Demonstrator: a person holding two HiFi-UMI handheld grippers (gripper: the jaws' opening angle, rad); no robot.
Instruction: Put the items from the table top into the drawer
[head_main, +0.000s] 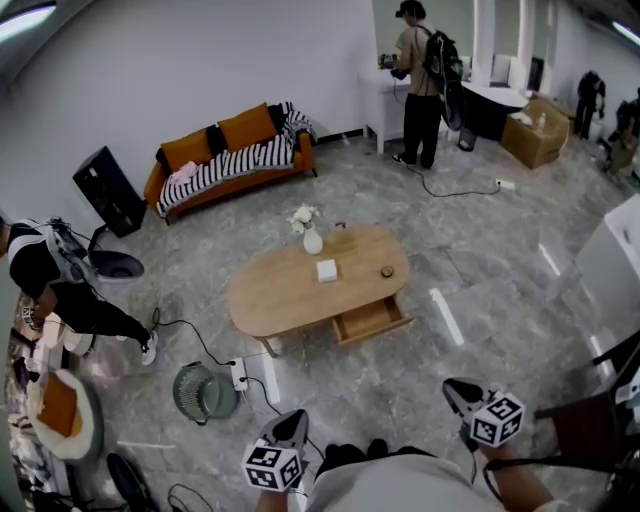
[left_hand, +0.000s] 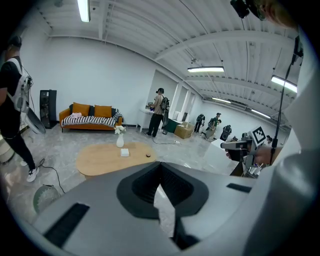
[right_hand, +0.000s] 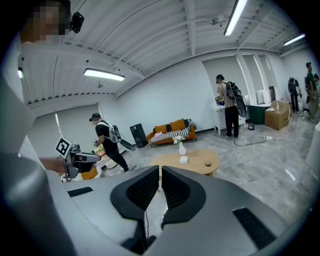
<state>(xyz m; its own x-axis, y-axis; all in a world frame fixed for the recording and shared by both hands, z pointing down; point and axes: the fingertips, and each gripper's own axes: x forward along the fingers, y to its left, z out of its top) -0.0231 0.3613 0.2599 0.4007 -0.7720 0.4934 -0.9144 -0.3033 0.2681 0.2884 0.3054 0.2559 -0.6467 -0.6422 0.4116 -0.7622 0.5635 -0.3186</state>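
Items: the white box (head_main: 327, 270) and the small dark round item (head_main: 386, 271) lie on the oval table (head_main: 265, 300), mid-frame in the head view. The vase (head_main: 312, 240) stands just above the box.
Drawer: the drawer (head_main: 370, 320) is pulled out at the table's lower right edge, facing you. Its contents are too small to tell.
Left gripper: the left gripper (head_main: 290, 425) is at bottom centre, jaws together, nothing between them.
Right gripper: the right gripper (head_main: 458, 390) is at lower right, jaws closed to a slit, nothing between them.
Key relation: both items lie up-frame of your 2 grippers, well apart from them. The table's long axis runs left to right. By my judgement, your left is nearer the box, and your right is nearer the round item and the drawer.
View difference: only the head view shows the open drawer. The 2 gripper views show the table top and the 3 things on it, but no drawer.
Next, judged: approach, then open the jaws.
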